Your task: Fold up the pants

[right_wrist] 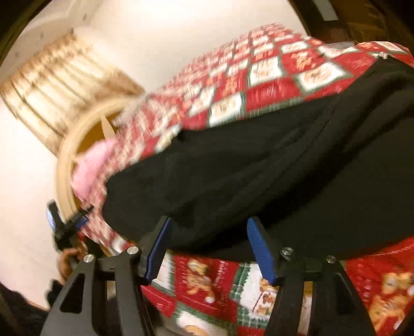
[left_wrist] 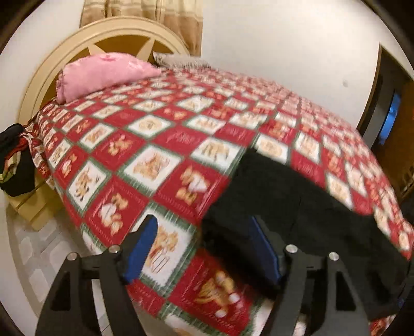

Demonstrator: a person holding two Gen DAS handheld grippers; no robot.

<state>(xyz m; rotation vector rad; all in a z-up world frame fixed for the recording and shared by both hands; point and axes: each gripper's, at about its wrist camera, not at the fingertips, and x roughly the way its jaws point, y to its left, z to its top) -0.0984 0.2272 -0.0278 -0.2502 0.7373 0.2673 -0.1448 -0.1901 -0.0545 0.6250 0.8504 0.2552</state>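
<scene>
Black pants [left_wrist: 297, 206] lie spread on a bed covered by a red, white and green checked quilt [left_wrist: 160, 144], near the bed's lower edge, as a person works over them with a handheld gripper in each hand. The left gripper [left_wrist: 204, 245] stands wide, its blue-padded fingers [left_wrist: 141, 248] apart with nothing pressed between them; one pad hangs over bare quilt, the other sits at the near edge of the dark cloth, and whether it touches the fabric cannot be told through the blur. In the right wrist view the right gripper [right_wrist: 209, 248] is likewise spread wide, its blue pads [right_wrist: 261, 250] at the near hem of the pants [right_wrist: 245, 175], with no cloth pinched between them. That view also catches the left gripper [right_wrist: 64, 224] at the far left, beside the bed's edge, with part of the person's hand [right_wrist: 68, 261] below it. A pink pillow [left_wrist: 103, 72] rests at the head of the bed against a round cream headboard [left_wrist: 77, 49], with a beige curtain [left_wrist: 145, 15] behind. Dark clothing [left_wrist: 13, 160] is heaped on a low stand beside the bed.
</scene>
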